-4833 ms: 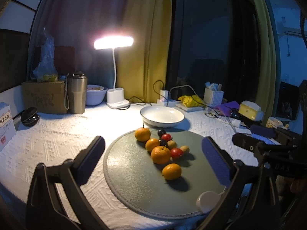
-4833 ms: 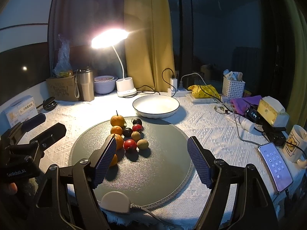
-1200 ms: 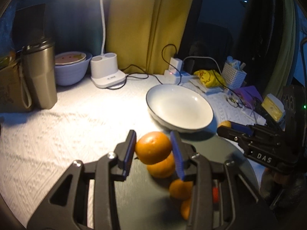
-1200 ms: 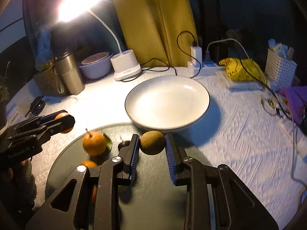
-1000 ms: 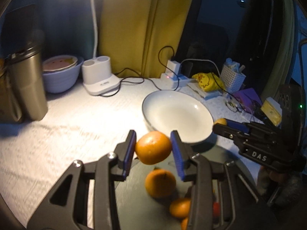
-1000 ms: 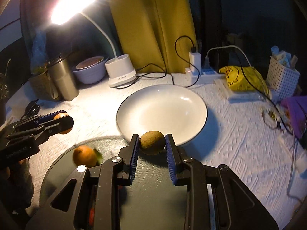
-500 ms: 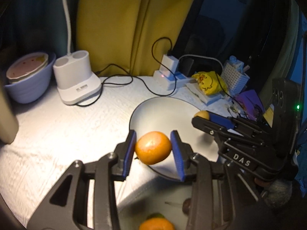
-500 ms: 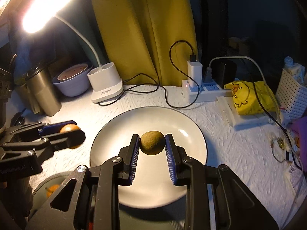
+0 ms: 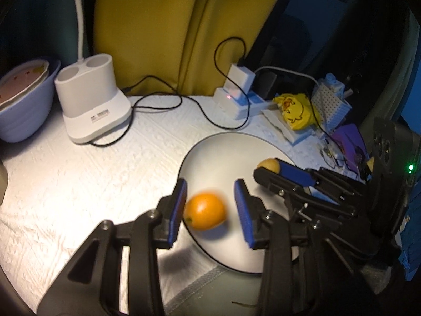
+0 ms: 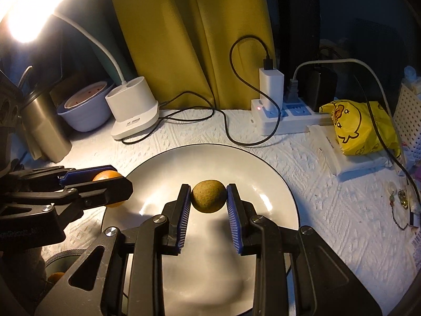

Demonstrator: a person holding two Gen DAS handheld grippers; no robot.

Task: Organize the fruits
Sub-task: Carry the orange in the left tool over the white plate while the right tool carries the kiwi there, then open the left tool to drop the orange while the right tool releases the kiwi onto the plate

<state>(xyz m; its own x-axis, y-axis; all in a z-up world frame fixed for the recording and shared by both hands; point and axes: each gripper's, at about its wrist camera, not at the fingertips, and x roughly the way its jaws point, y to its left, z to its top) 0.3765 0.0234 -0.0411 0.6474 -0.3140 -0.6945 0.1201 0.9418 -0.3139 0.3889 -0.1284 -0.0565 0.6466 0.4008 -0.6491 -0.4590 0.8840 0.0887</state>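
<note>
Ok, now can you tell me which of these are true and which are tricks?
1. The right tool grips a round brownish-green fruit above the round white plate. True.
2. A pile of fruit already lies on the plate. False: there is no pile; the only fruits over it are the ones at the two tools.
3. The white desk lamp is switched off. False: it shines brightly.
4. A round orange fruit is between the fingers of the left tool. True.
5. The curtain behind the table is red. False: it is yellow.
</note>
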